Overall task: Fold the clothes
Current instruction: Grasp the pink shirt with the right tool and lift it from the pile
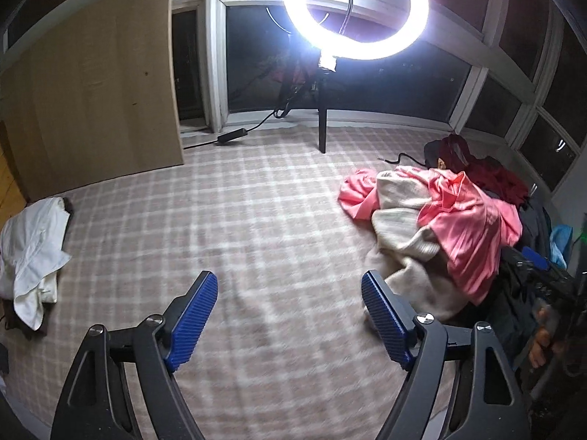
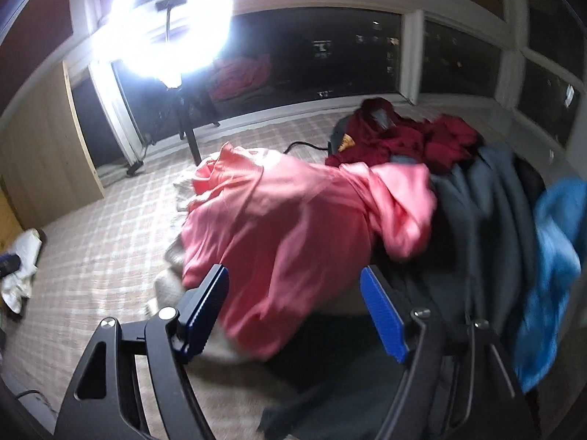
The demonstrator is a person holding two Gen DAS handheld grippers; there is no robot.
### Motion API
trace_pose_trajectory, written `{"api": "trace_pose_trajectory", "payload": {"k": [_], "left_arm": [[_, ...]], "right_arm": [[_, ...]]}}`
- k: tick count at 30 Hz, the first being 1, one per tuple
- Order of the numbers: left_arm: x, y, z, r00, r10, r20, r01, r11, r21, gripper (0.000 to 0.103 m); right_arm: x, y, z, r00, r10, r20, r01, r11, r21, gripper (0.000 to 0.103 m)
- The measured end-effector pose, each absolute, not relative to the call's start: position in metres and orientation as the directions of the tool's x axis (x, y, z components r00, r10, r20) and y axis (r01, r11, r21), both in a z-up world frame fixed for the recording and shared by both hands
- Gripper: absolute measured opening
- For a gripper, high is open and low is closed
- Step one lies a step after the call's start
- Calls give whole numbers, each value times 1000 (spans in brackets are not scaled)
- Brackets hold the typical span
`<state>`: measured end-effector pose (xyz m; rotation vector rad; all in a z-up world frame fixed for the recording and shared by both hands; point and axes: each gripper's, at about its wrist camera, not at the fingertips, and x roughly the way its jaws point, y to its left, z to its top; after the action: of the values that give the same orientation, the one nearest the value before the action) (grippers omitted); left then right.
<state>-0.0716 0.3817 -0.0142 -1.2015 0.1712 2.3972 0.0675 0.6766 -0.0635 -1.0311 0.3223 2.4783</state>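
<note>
Both grippers are angled down toward the checked bed cover (image 1: 227, 220), tilted rather than pointing straight at it. The left gripper (image 1: 290, 297) has its blue pads spread wide with nothing between them, just bare cover underneath, and the clothes pile sits off to its right. The right gripper (image 2: 293, 286) is right over that pile: jaws apart, with the lower edge of the pink garment (image 2: 293, 227) showing in the gap between the blue pads (image 2: 381, 315), but the pads aren't pressing on it as far as I can see. The pink garment lies draped over a cream sweater (image 1: 400, 216), with a dark red garment (image 2: 403, 135) behind it, grey clothes (image 2: 488, 198) to the right and a blue cloth (image 2: 554, 249) at the far right edge. A white shirt (image 1: 33, 245) lies alone, well apart on the left side of the cover. A lit ring light (image 1: 356, 11) on a stand stands at the far end by the dark windows.
</note>
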Motion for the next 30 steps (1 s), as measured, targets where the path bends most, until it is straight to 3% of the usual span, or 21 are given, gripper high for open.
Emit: {"api": "trace_pose_trajectory", "payload": {"k": [3, 5, 7, 8, 10, 14, 19, 24, 27, 30], "left_arm": [[-84, 391, -12, -520, 316, -794, -434, -898, -73, 78], [-93, 394, -8, -528, 293, -797, -421, -905, -54, 77], [-101, 392, -2, -546, 274, -792, -404, -914, -38, 77], [-104, 391, 1, -555, 265, -789, -396, -918, -30, 77], [-109, 389, 6, -567, 255, -783, -383, -924, -23, 77], [-117, 386, 15, -585, 249, -772, -369, -929, -19, 77], [-121, 384, 27, -607, 255, -753, -377, -926, -10, 77], [-123, 370, 49, -634, 284, -719, -394, -919, -16, 77], [-120, 353, 64, -658, 305, -688, -407, -913, -15, 77], [-116, 327, 77, -681, 320, -659, -416, -909, -12, 77]], "right_arm": [[38, 687, -77, -604, 310, -734, -436, -900, -21, 74], [31, 702, -81, -609, 249, -753, -408, -913, 28, 74], [26, 717, -85, -614, 181, -768, -380, -921, 87, 42], [24, 725, -87, -616, 147, -774, -366, -924, 116, 15], [30, 748, -80, -639, 88, -764, -365, -909, 201, 8], [48, 778, -46, -705, 113, -701, -402, -877, 262, 6], [69, 809, 22, -809, 210, -550, -441, -835, 329, 5], [76, 809, 120, -863, 381, -331, -480, -824, 303, 5], [83, 799, 184, -896, 384, -222, -441, -830, 343, 5], [80, 750, 228, -922, 349, -165, -382, -884, 268, 5]]}}
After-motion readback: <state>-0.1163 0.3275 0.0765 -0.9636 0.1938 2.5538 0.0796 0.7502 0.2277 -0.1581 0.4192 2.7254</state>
